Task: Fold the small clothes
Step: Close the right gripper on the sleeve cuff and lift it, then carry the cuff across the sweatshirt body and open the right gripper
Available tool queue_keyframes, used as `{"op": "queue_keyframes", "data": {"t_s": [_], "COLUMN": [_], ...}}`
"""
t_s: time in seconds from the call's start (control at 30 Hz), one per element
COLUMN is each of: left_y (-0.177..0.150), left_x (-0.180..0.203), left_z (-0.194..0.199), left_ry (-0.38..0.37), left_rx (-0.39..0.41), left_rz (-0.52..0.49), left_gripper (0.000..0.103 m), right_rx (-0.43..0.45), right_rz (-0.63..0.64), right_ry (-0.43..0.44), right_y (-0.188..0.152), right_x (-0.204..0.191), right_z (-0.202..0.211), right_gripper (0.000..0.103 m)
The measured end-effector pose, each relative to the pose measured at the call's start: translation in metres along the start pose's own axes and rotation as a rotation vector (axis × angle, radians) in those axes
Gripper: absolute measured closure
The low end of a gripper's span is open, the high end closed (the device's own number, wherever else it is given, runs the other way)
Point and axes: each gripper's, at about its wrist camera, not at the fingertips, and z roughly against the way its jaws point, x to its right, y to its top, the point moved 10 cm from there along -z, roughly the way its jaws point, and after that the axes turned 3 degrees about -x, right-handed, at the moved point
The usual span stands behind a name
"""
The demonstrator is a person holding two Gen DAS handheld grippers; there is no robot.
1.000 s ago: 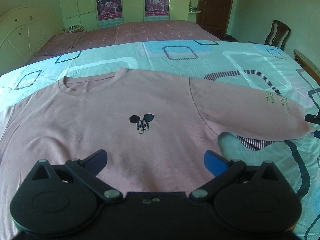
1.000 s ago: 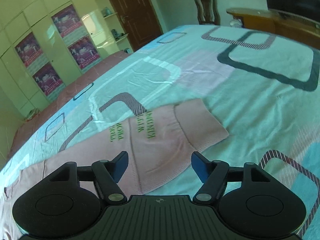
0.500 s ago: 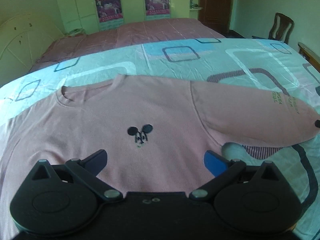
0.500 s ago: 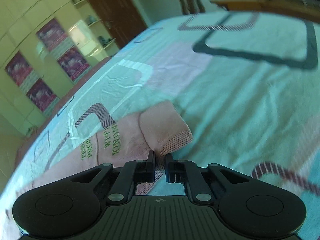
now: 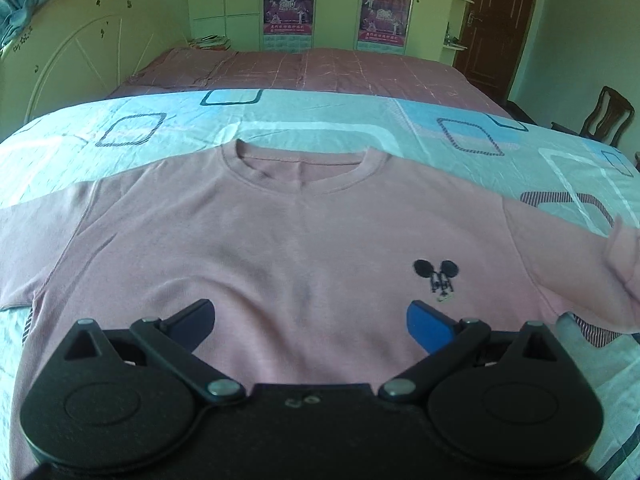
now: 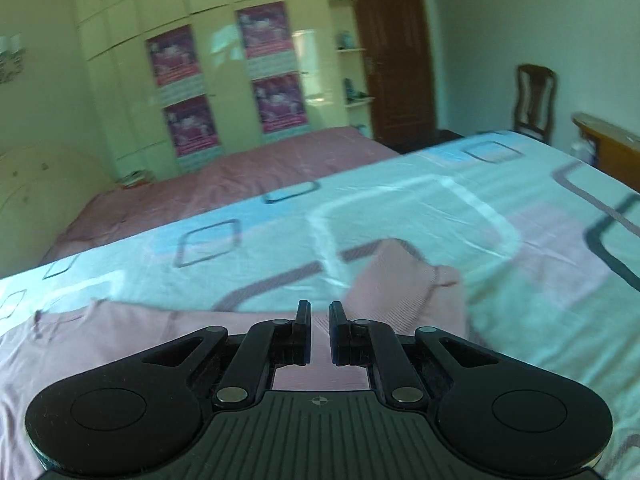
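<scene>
A pink long-sleeved shirt (image 5: 280, 240) with a small black mouse logo (image 5: 438, 276) lies face up on the bed, collar (image 5: 300, 176) at the far side. My left gripper (image 5: 310, 314) hovers open over the shirt's lower front, with nothing between its fingers. In the right wrist view my right gripper (image 6: 319, 312) is shut on the shirt's right sleeve (image 6: 400, 284). Pink fabric shows between its jaws, and the cuff end is raised and bunched just beyond the fingertips. In the left wrist view that lifted sleeve (image 5: 624, 256) curls up at the right edge.
The shirt rests on a light blue sheet (image 5: 320, 120) printed with rounded squares. A second bed with a maroon cover (image 5: 300, 68) lies behind it, then a wardrobe with posters (image 6: 276, 96) and a brown door (image 6: 396, 60). A wooden chair (image 6: 534, 96) and footboard (image 6: 604, 140) stand at the right.
My right gripper closed on the sleeve cuff, then lifted it off the sheet and rolled level. The left gripper slid left across the shirt, so the logo now sits toward the right.
</scene>
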Motion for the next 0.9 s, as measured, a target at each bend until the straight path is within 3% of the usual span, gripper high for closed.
{"op": "queue_keyframes", "data": {"t_s": [0.17, 0.3, 0.4, 0.43, 0.47, 0.5, 0.53, 0.63, 0.67, 0.73, 0.9], "left_y": [-0.011, -0.029, -0.036, -0.036, -0.035, -0.033, -0.031, -0.025, -0.024, -0.022, -0.019], "left_x": [-0.057, -0.092, -0.115, -0.121, -0.128, -0.133, -0.137, -0.138, -0.134, -0.122, -0.086], "left_z": [-0.002, -0.001, 0.008, 0.010, 0.013, 0.014, 0.014, 0.006, 0.002, -0.007, -0.016], "left_ry": [-0.033, -0.022, -0.025, -0.023, -0.015, -0.012, -0.016, -0.030, -0.035, -0.036, -0.068], "left_rx": [-0.043, -0.083, -0.052, -0.039, -0.022, -0.009, -0.002, -0.009, -0.015, -0.028, -0.050], "left_rz": [0.036, 0.027, 0.063, 0.074, 0.093, 0.114, 0.132, 0.161, 0.154, 0.131, 0.100], "left_gripper": [0.004, 0.003, 0.003, 0.003, 0.003, 0.003, 0.003, 0.003, 0.003, 0.003, 0.003], "right_rx": [-0.046, -0.097, -0.083, -0.087, -0.079, -0.051, -0.034, -0.045, -0.075, -0.127, -0.203], "right_rz": [0.148, 0.203, 0.033, -0.024, -0.046, -0.045, -0.018, 0.079, 0.136, 0.194, 0.257], "right_ry": [0.153, 0.209, 0.113, 0.042, -0.011, -0.086, -0.143, -0.265, -0.322, -0.396, -0.425], "right_y": [-0.021, -0.044, -0.043, -0.037, -0.038, -0.030, -0.028, -0.028, -0.033, -0.044, -0.074], "right_x": [-0.144, -0.218, -0.197, -0.171, -0.155, -0.125, -0.105, -0.049, -0.030, -0.001, 0.042], "right_z": [-0.014, -0.040, -0.054, -0.067, -0.066, -0.063, -0.055, -0.038, -0.037, -0.042, -0.063], "right_gripper": [0.095, 0.095, 0.094, 0.077, 0.042, 0.031, 0.027, 0.031, 0.043, 0.047, 0.047]}}
